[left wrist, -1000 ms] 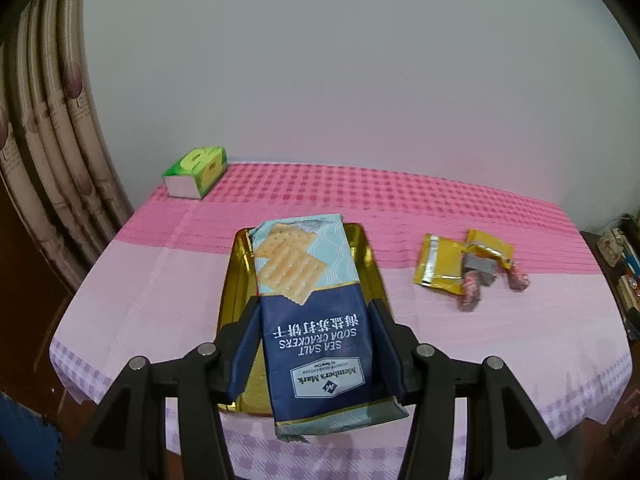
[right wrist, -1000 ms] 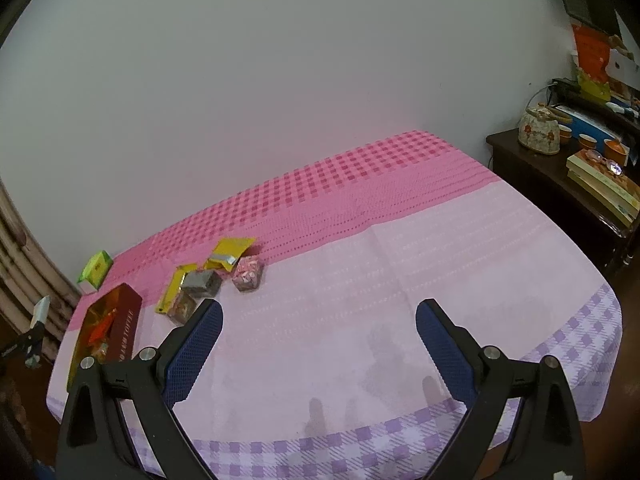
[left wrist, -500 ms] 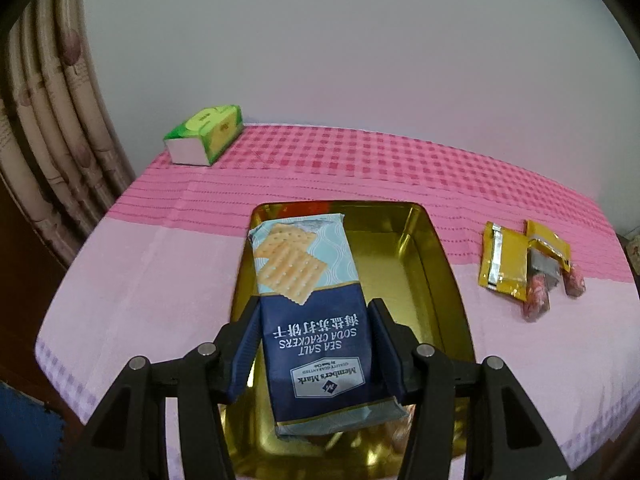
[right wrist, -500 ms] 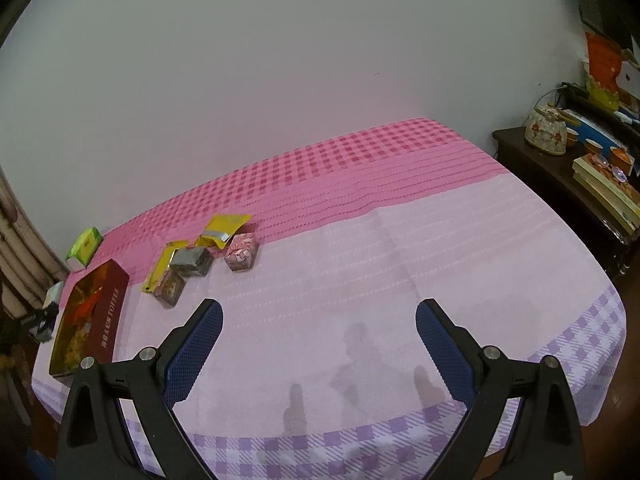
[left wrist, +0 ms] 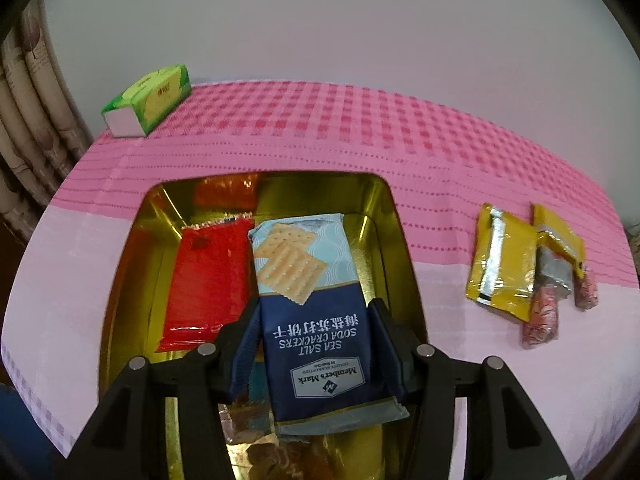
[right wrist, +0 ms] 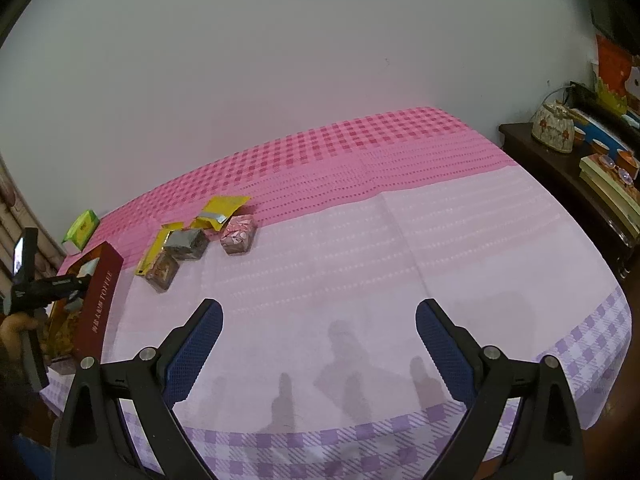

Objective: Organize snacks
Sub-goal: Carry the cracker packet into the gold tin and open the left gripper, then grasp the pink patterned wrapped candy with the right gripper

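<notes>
Over the gold tin [left wrist: 404,264], beside a red packet [left wrist: 208,276], the soda cracker pack [left wrist: 316,312] hangs pinched at its navy lower half by the left claw [left wrist: 316,344]. It looks light, crinkly and slick, with brittle crackers inside, so a gentle hold across the flat sides suits it. The right claw [right wrist: 318,334] hovers spread, empty, above the table [right wrist: 400,260].

A blue-and-pale soda cracker pack [left wrist: 316,320] lies lengthwise over the gold tin [left wrist: 396,240], right of a flat red packet [left wrist: 208,280] inside it. Well right on the cloth, yellow foil sachets [left wrist: 504,264] and small pink wrapped sweets [left wrist: 540,320] cluster together.
</notes>
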Demonstrator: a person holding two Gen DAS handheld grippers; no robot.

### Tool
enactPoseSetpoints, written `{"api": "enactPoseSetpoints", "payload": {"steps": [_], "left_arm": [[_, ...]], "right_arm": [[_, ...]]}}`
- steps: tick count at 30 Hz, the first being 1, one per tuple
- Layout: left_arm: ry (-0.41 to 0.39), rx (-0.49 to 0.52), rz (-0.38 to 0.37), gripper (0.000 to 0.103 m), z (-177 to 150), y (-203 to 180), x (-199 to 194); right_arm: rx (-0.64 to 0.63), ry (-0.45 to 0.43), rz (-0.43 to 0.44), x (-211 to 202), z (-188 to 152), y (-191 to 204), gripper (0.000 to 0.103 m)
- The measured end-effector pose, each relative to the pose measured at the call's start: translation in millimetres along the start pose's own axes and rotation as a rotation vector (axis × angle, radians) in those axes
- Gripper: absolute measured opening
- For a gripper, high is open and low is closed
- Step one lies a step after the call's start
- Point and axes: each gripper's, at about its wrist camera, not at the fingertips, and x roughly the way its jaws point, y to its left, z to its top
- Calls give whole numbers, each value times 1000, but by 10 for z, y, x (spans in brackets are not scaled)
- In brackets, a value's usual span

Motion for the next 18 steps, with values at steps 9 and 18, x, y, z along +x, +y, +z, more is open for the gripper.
{"api": "enactPoseSetpoints", "payload": {"steps": [9, 18], "left_arm": [[-46, 34, 8, 60, -79, 45, -105], [-286, 51, -54, 72, -822, 420, -1331]], "right_arm": [[-55, 20, 20, 81, -53, 99, 97], [-162, 62, 15, 543, 36, 517, 96]]}}
